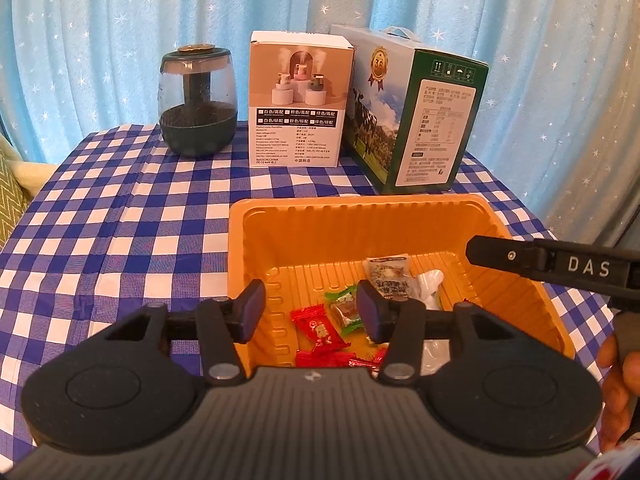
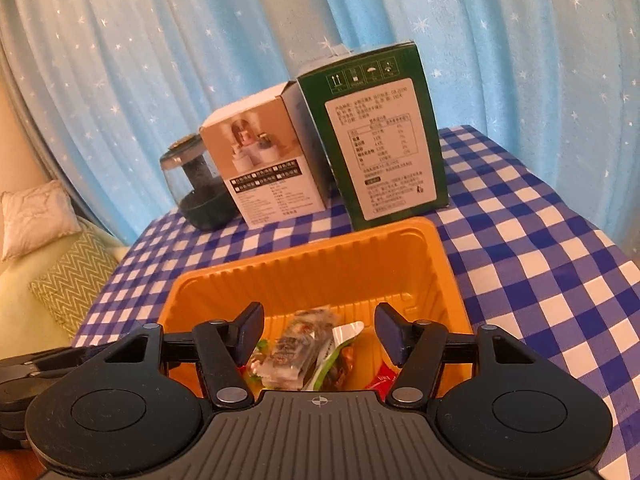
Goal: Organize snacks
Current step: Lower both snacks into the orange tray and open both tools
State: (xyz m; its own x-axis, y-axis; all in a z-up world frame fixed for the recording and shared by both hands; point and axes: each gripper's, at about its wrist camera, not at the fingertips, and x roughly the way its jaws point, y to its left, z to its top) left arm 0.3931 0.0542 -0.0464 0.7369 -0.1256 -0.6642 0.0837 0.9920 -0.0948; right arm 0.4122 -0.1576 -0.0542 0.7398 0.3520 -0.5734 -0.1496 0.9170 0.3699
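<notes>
The orange plastic tray (image 1: pixel 400 216) stands on the checked tablecloth (image 1: pixel 120 220), just ahead of and below both pairs of fingers. It looks thin and light, so it may slide if pushed; its rim is the best place to hold. Inside lie the wrapped snacks: a grey printed packet (image 1: pixel 387 270), red candies (image 1: pixel 320 330) and a green candy (image 1: pixel 344 304), between and beyond the left fingers. They seem light, soft and crinkly, probably slippery; I would pinch them across the middle. The left gripper (image 1: pixel 310 312) is wide open and holds nothing. The right gripper (image 2: pixel 318 334) is also spread open, empty, above the snacks.
</notes>
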